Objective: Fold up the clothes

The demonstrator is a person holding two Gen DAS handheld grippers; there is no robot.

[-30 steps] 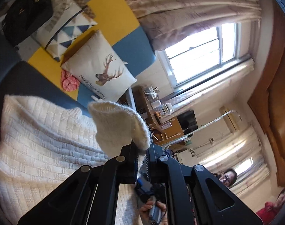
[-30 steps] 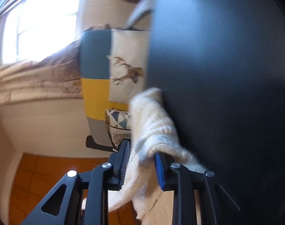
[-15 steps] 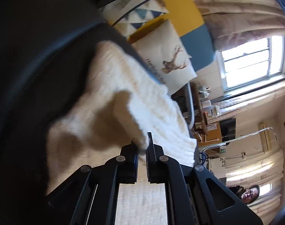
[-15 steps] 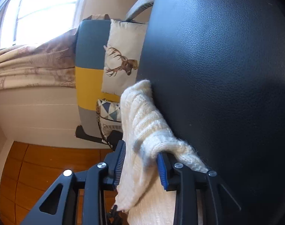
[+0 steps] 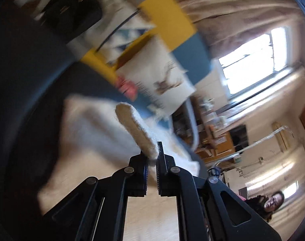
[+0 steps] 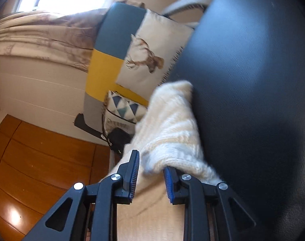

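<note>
Cream-white knit sweater [image 6: 172,124], ribbed texture, between the black fingers [image 6: 130,172] with blue pads. Black leather-look surface [image 6: 252,80], to the right of the fingers. Off-white cushion [image 6: 152,52] with brown deer print, beyond the fingertips. Backrest [image 6: 112,46] in teal, yellow and grey blocks. Second cushion [image 6: 122,108], white with blue and teal triangles. Orange-brown wood floor [image 6: 32,150], left of the fingers. Pink item [image 5: 126,86], blurred. Beige curtain [image 6: 36,34] with brown pattern.
</note>
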